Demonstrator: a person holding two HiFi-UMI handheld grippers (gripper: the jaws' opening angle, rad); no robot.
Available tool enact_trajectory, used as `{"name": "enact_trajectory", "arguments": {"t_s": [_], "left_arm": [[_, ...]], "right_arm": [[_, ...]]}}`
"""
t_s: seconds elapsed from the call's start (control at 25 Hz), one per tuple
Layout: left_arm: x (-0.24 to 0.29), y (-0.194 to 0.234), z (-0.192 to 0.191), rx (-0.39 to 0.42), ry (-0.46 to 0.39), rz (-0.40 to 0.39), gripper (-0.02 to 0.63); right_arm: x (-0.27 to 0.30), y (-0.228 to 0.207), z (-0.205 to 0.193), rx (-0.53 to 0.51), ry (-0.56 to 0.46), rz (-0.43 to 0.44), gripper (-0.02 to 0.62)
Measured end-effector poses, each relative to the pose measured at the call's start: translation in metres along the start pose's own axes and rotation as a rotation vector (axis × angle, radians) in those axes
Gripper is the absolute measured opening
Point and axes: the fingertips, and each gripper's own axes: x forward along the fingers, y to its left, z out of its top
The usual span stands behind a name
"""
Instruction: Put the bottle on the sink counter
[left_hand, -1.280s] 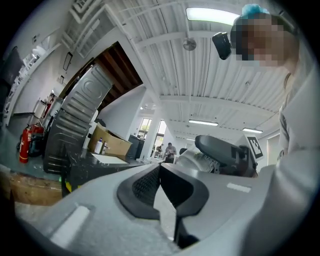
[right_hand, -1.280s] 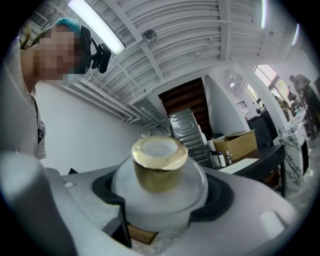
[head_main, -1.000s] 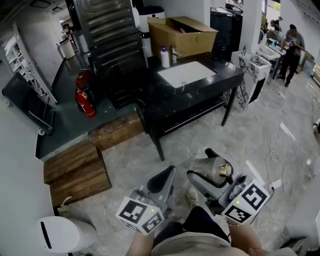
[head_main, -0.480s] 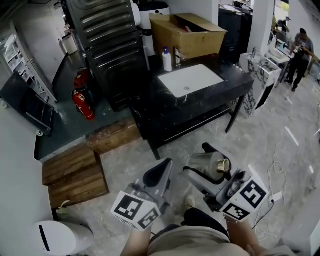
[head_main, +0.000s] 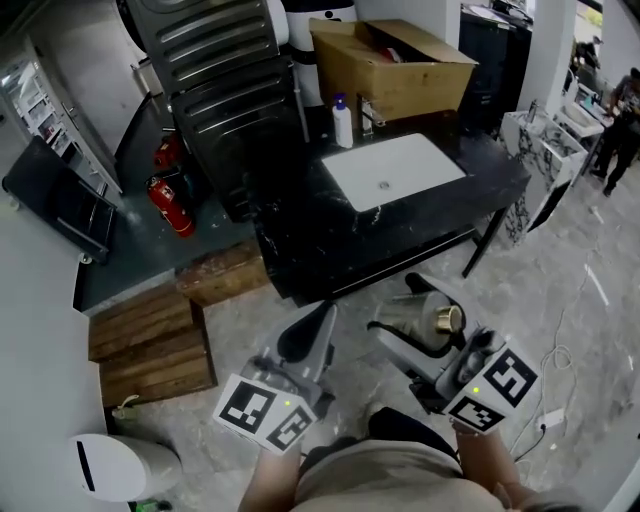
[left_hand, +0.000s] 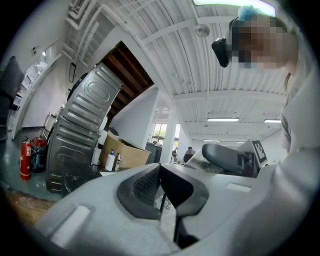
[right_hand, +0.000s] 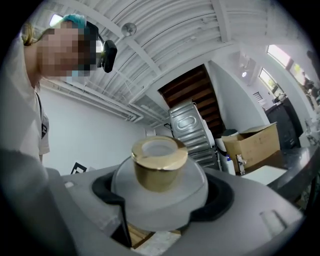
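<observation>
Frosted bottle (head_main: 418, 325) with a gold cap, held at lower right.
The right gripper (head_main: 402, 308) clamps it between its jaws; the left gripper (head_main: 308, 338) has its jaws together, empty. The dark sink counter (head_main: 300, 245) lies apart, at upper centre.

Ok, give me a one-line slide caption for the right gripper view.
Right gripper holding a frosted, gold-capped bottle, with the sink counter ahead at right.
</observation>
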Motion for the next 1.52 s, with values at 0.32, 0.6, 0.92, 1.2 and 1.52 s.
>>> {"name": "enact_trajectory", "arguments": {"t_s": [0.32,0.6,0.92,1.2,1.52], "left_arm": [[0.045,0.015,-0.009,-0.012,-0.016,0.058,0.008],[0.067,0.026,-0.020,-0.027,0.002,0.082,0.008],[0.100,0.053,-0.022,-0.025,0.015,0.067,0.008],[0.142,0.104,-0.020,-0.031,0.030,0.047,0.008],[0.192,0.190,0.004,-0.030,0.043,0.021,0.008]], "right_arm": [[0.007,-0.045,0.003,-0.012,0.023,0.060,0.341],[0.010,-0.071,-0.007,0.007,0.050,0.066,0.341],[0.032,-0.101,-0.013,0.014,0.058,0.059,0.341],[0.088,-0.135,-0.019,0.000,0.077,0.074,0.341],[0.187,-0.177,-0.018,0.008,0.075,0.071,0.341]]}}
